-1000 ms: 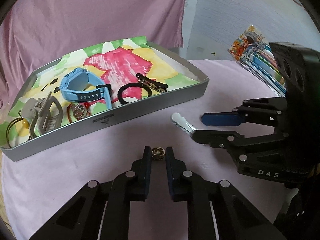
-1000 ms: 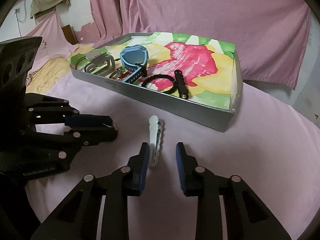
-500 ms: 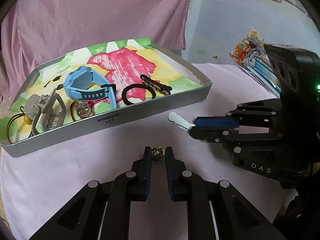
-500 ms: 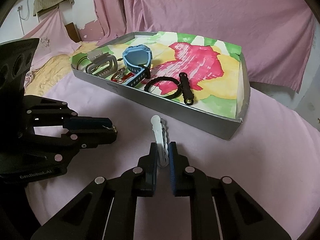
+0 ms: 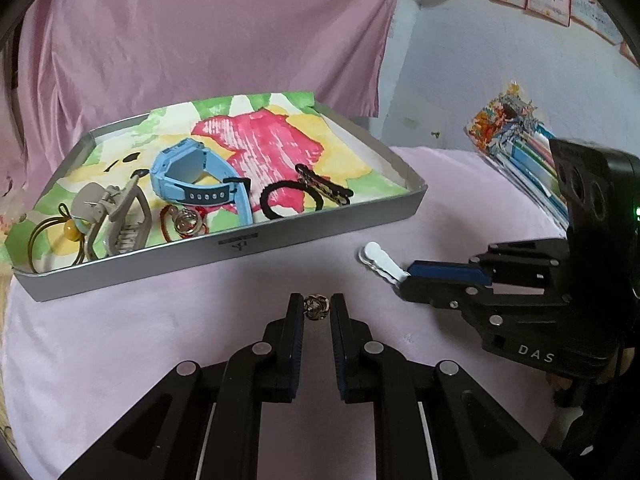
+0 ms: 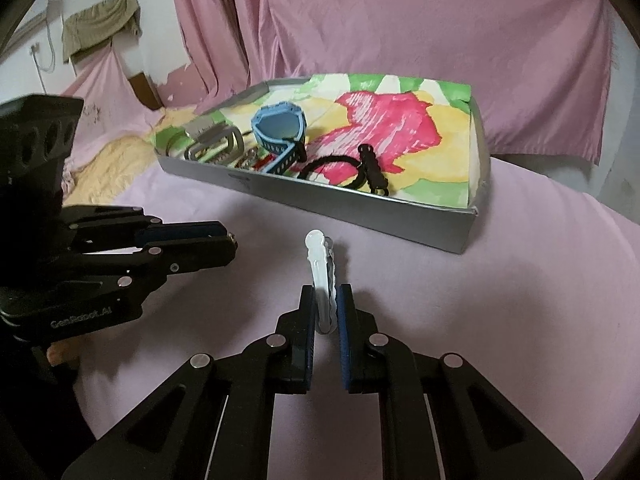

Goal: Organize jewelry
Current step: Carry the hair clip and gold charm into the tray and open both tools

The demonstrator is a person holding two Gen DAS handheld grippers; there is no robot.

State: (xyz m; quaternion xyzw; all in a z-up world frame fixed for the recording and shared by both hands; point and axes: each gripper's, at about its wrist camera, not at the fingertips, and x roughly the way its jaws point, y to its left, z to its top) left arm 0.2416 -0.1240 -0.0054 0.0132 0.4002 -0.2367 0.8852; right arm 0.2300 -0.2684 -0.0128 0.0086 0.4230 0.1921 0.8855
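My left gripper (image 5: 317,309) is shut on a small gold ring (image 5: 317,306), low over the pink cloth in front of the grey tray (image 5: 240,245). My right gripper (image 6: 325,300) is shut on a white wavy hair clip (image 6: 319,264), which points toward the tray (image 6: 360,216). In the left wrist view the right gripper (image 5: 405,280) comes in from the right with the clip (image 5: 378,259) sticking out. The left gripper (image 6: 230,240) shows at the left of the right wrist view. In the tray lie a blue watch (image 5: 200,180), a black hair tie (image 5: 288,200) and a beige claw clip (image 5: 116,216).
The tray also holds a black clip (image 5: 324,186), a red cord charm (image 5: 184,224) and a hair tie with a yellow bead (image 5: 60,232). A stack of colourful packets (image 5: 516,140) lies at the far right. Pink drapes hang behind; a yellow cloth (image 6: 108,164) lies far left.
My right gripper closed on the white clip, which lay loose between its open fingers a second ago. The left gripper kept its hold on the ring, and both views have risen slightly.
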